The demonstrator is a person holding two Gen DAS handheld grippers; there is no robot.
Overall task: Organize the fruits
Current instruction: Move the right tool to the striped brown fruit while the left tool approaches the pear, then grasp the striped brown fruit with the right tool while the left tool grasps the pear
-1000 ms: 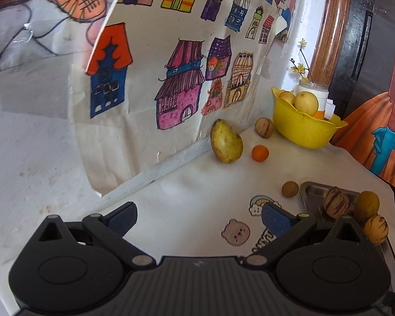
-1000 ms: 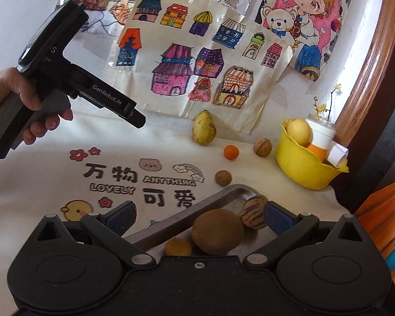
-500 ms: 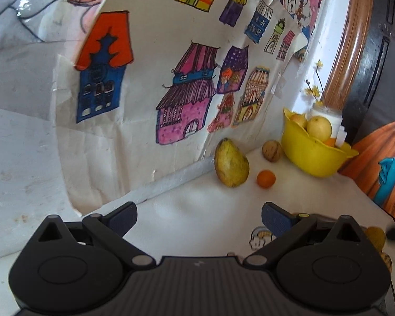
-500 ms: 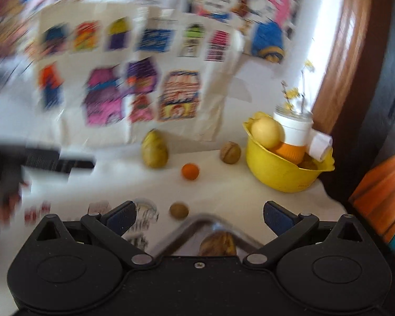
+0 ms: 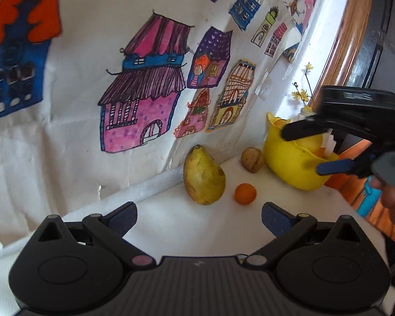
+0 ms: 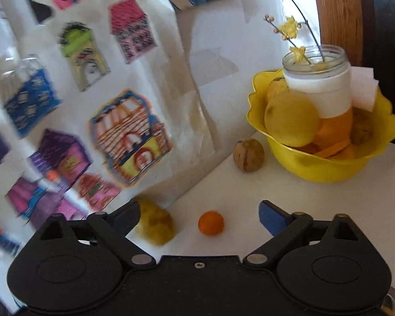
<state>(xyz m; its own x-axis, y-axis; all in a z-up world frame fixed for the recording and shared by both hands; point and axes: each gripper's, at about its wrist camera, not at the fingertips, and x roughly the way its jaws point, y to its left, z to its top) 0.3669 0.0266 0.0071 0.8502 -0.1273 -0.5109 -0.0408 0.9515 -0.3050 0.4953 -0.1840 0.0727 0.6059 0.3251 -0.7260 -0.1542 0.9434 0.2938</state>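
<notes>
The white counter [image 5: 202, 226] runs along a wall hung with a large paper sheet of coloured house drawings [image 5: 144, 100]. At its far end stands a yellow bowl [image 6: 326, 166] already holding a round yellow fruit, orange pieces and a jar with a flowering twig [image 6: 320, 84].

Three loose fruits lie on the counter between the grippers and that bowl. The pear [image 5: 203, 175] is the largest, standing near the foot of the wall. It looks firm and fairly heavy, with a smooth skin that may slip and bruise; it would best be taken across its wide lower belly, not by the narrow neck. The walnut [image 6: 248, 154] sits just beside the bowl, apart from it; it is hard, light and ridged, so it should hold well at its middle. The small orange fruit [image 6: 210, 223] lies between pear and walnut, nearer the grippers. It is round, likely soft-skinned and apt to roll, so the jaws should close gently on its widest part.

The left gripper [image 5: 198, 214] has its jaws spread wide with nothing between them, aimed at the pear and the small orange fruit. The right gripper [image 6: 198, 216] has just been narrowing its jaws a little, yet they stand wide apart and empty, the small orange fruit lying just ahead between them. It looks like the likely next pick.
</notes>
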